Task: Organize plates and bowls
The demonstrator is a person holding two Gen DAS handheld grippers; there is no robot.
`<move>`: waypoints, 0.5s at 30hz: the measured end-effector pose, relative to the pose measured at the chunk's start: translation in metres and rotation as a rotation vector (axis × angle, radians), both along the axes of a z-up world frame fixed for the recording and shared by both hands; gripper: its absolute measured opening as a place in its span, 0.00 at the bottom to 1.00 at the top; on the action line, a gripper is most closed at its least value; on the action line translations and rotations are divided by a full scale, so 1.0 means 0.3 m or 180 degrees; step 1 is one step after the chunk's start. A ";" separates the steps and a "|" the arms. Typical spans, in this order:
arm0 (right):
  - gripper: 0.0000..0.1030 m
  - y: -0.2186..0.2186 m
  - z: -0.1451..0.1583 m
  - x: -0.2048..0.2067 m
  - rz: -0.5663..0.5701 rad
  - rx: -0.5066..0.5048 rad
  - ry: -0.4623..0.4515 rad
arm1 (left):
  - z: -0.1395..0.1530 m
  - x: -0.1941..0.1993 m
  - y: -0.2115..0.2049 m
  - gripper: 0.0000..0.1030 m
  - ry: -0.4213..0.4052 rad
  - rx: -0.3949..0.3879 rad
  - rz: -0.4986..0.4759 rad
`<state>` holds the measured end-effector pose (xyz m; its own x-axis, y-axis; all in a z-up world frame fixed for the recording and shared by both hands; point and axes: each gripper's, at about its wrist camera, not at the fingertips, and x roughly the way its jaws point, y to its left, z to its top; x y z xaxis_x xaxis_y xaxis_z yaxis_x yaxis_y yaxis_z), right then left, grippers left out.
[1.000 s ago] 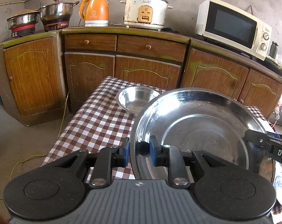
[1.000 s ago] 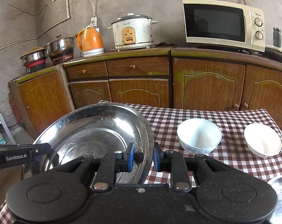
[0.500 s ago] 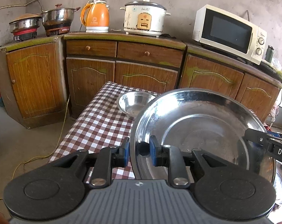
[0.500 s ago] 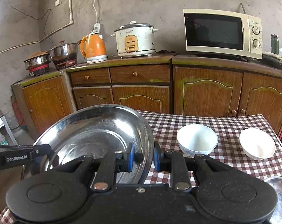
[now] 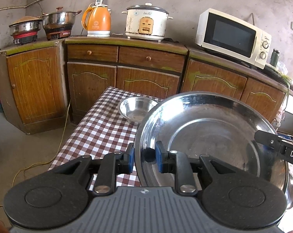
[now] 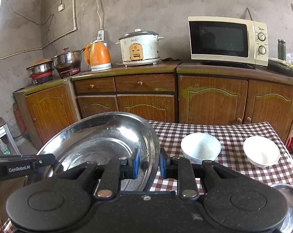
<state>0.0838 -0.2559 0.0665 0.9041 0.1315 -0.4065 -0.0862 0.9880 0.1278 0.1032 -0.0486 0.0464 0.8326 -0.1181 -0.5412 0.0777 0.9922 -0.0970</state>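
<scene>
Both grippers hold one large steel plate (image 5: 210,136) above the checked table (image 5: 99,128). My left gripper (image 5: 144,158) is shut on its left rim. My right gripper (image 6: 148,164) is shut on its right rim; the plate shows in the right wrist view (image 6: 99,141) too. A small steel bowl (image 5: 136,109) sits on the table behind the plate. Two white bowls, one (image 6: 200,148) in the middle and one (image 6: 261,151) to the right, sit on the table. Another steel dish (image 6: 289,196) lies at the lower right.
Wooden cabinets (image 6: 146,99) stand behind the table with a microwave (image 6: 227,39), a rice cooker (image 6: 139,47), an orange kettle (image 6: 98,56) and pots (image 6: 68,61). A yellow cord (image 5: 55,151) lies on the floor left of the table.
Both grippers have lifted the steel plate higher above the table, and the views have risen with it. Both grips are unchanged.
</scene>
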 end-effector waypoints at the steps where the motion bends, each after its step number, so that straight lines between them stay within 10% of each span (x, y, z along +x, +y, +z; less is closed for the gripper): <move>1: 0.27 -0.001 0.002 -0.003 0.0000 -0.0001 -0.0003 | 0.002 -0.003 -0.001 0.23 -0.0004 0.0005 -0.0003; 15: 0.27 -0.021 0.014 -0.060 -0.0032 0.0056 -0.0048 | 0.011 -0.044 -0.014 0.23 -0.0032 0.0027 -0.0059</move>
